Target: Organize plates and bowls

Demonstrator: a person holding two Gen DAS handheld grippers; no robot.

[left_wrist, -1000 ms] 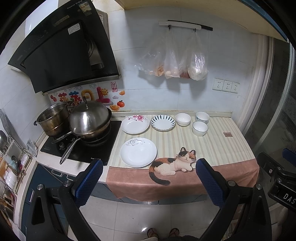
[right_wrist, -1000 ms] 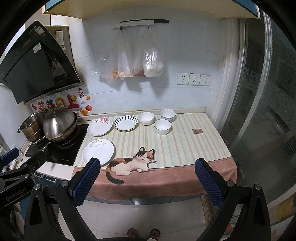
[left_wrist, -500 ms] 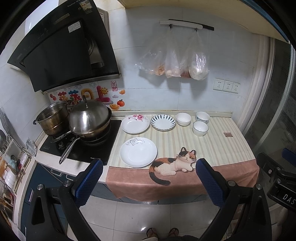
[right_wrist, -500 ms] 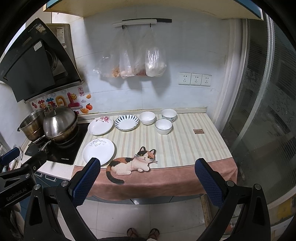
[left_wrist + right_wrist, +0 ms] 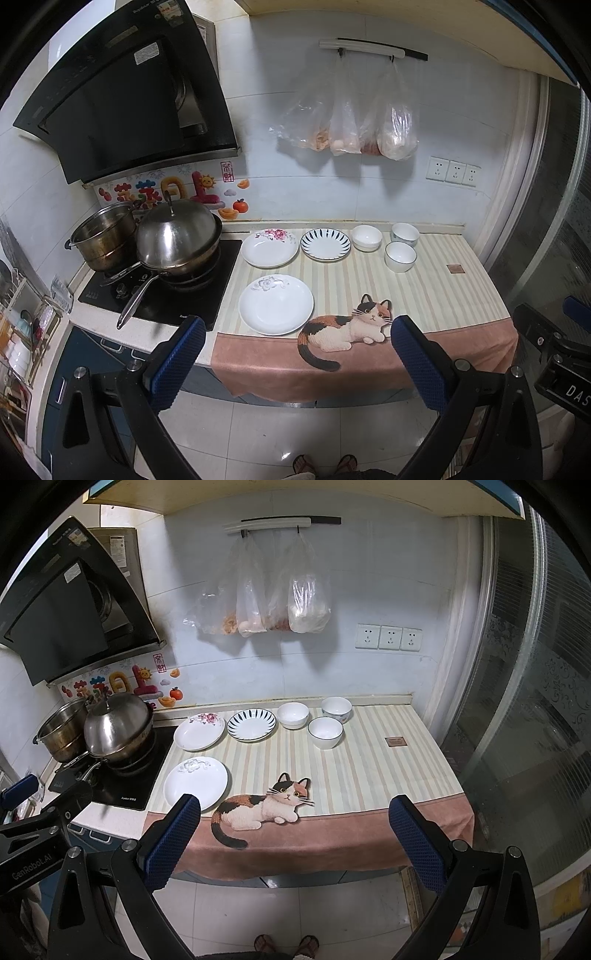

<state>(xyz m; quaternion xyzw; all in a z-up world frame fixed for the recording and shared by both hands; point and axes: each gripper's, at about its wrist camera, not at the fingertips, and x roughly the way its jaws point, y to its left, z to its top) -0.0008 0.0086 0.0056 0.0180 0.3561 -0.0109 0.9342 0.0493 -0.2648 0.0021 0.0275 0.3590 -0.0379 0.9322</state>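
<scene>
On the striped counter mat lie a plain white plate (image 5: 276,304) (image 5: 195,782) at the front, a flowered plate (image 5: 269,247) (image 5: 199,731) and a blue-striped plate (image 5: 325,244) (image 5: 251,724) behind it. Three white bowls stand at the back right: one (image 5: 366,237) (image 5: 293,715), one (image 5: 405,234) (image 5: 336,709) and one (image 5: 400,256) (image 5: 325,732). My left gripper (image 5: 297,328) and right gripper (image 5: 293,806) are both open and empty, held back from the counter's front edge, above the floor.
A lidded wok (image 5: 177,236) and a steel pot (image 5: 105,236) sit on the black hob (image 5: 159,295) at the left. Plastic bags (image 5: 347,122) hang on the back wall. A glass door (image 5: 535,701) stands at the right. A cat-print cloth (image 5: 347,328) hangs over the counter front.
Both views have shifted very slightly; the grippers stay open and the dishes have not moved.
</scene>
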